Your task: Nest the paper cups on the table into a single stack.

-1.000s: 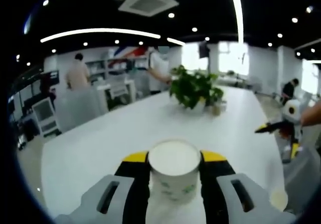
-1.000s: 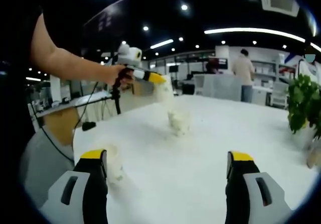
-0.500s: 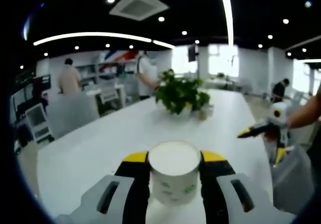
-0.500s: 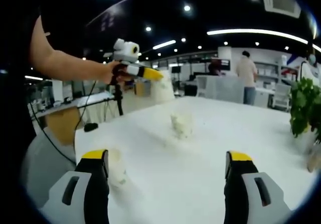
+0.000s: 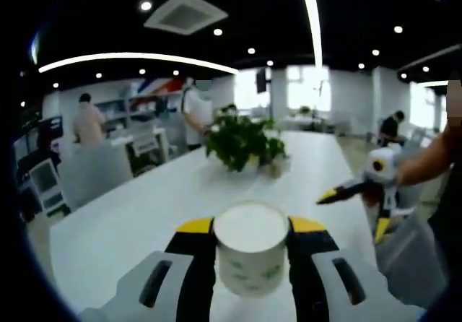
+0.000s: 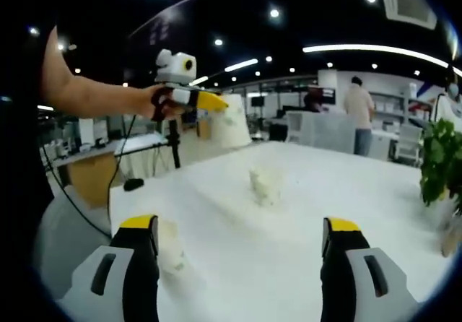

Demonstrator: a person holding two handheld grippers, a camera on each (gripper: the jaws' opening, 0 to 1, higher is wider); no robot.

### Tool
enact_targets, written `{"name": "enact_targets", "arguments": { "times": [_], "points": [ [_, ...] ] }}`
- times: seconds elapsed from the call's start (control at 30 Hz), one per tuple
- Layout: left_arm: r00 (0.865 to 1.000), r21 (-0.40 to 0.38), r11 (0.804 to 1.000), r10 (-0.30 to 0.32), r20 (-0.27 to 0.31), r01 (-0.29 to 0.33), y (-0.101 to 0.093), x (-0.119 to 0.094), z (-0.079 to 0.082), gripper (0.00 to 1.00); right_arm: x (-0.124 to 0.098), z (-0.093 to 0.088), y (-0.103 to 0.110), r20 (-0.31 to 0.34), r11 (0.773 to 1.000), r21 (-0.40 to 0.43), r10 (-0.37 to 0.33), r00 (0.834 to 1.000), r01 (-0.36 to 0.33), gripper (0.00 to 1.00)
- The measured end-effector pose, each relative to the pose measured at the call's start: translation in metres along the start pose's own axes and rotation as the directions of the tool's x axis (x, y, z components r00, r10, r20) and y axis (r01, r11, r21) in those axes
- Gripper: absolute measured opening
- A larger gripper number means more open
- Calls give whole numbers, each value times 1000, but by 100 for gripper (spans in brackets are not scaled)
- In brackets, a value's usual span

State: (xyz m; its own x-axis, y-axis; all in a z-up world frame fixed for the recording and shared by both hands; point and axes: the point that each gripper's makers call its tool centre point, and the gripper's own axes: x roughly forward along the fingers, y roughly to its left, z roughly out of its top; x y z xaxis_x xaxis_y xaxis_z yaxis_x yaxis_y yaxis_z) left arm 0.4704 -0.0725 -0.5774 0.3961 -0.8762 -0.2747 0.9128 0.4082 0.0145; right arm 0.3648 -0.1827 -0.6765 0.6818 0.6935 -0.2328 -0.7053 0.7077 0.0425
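The paper cup (image 5: pixel 251 257), white with a faint green print, sits upright between the jaws of the left tongs (image 5: pixel 251 229), pinched on both sides and held up above the white tabletop (image 5: pixel 144 214). In the right gripper view the same cup (image 6: pixel 232 121) shows, blurred, at the yellow tips of the left tongs (image 6: pixel 216 105), in the air well above the tabletop (image 6: pixel 289 250), with a person's hand (image 6: pixel 162 102) wrapped round the handle.

2 more paper cups stand on the tabletop. One cup (image 6: pixel 266 185) is out in the middle, below and a little to the right of the held one. Another cup (image 6: pixel 170 246) stands just beside the left jaw of the right tongs (image 6: pixel 242 228); it is too blurred to tell whether they touch.

The right tongs are spread wide with nothing between the jaws. From the left gripper view the right tongs (image 5: pixel 339 192) appear at the right side, yellow-tipped and raised over the tabletop's edge.

Farther along the tabletop stands a potted plant (image 5: pixel 238 141). Behind it, 2 people (image 5: pixel 88 120) stand in an office with shelves and ceiling lights.
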Motion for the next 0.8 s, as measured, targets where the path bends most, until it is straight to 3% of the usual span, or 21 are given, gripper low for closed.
{"name": "enact_targets", "arguments": {
  "times": [0.33,0.8],
  "points": [
    [1000,18,999,-27,14,27,-20,-5,7,37,2,4,1,2,1000,5,14,1000,-14,87],
    [997,64,996,-72,33,70,-52,-15,16,37,13,33,12,22,996,-2,86,996,-86,81]
  ]
}}
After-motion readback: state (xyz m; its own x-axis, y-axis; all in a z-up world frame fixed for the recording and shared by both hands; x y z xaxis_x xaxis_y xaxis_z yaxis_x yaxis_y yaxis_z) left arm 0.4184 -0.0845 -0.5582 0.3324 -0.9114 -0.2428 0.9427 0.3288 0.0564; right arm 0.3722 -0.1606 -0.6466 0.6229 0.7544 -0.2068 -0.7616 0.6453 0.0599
